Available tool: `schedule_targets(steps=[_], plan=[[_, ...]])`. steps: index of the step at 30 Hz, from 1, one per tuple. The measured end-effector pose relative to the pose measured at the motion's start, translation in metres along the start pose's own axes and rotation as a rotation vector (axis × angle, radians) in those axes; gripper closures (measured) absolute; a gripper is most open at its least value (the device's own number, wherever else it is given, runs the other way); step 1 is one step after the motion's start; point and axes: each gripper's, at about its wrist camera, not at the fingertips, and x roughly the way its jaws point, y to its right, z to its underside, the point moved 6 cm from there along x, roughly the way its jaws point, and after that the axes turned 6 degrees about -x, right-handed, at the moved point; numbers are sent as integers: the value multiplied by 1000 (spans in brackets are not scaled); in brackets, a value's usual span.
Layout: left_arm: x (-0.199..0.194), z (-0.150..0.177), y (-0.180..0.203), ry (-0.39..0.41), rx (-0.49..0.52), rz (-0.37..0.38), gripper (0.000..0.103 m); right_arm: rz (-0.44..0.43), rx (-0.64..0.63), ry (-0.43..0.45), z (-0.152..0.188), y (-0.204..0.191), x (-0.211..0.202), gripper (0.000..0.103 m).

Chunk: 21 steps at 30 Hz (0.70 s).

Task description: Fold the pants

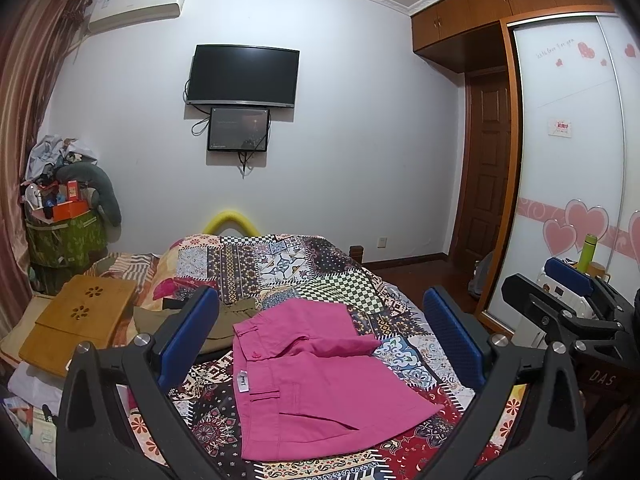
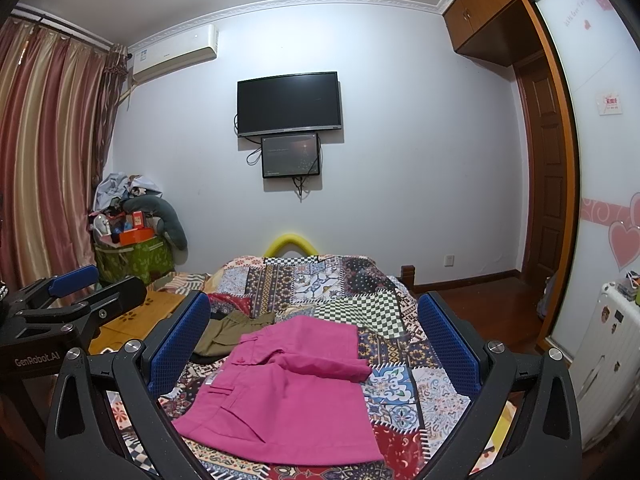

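Pink pants (image 1: 308, 380) lie folded on the patchwork bedspread (image 1: 328, 276), with the waistband to the left and one flap turned over on top; they also show in the right wrist view (image 2: 288, 392). My left gripper (image 1: 320, 340) is open and empty, held above the pants. My right gripper (image 2: 316, 344) is open and empty above them too. The right gripper shows at the right edge of the left wrist view (image 1: 576, 300). The left gripper shows at the left edge of the right wrist view (image 2: 76, 296).
Olive pants (image 1: 224, 320) lie on the bed left of the pink ones. A wooden lap tray (image 1: 76, 320) lies further left. A pile of bags and boxes (image 1: 64, 216) stands in the far left corner. A white cabinet (image 2: 608, 352) stands at the right.
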Motion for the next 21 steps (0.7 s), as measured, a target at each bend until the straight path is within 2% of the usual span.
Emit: schedule_targets(steps=[21], plan=[[7, 3, -1, -9, -3, -7, 0, -3, 1, -6, 0, -3, 2, 0]])
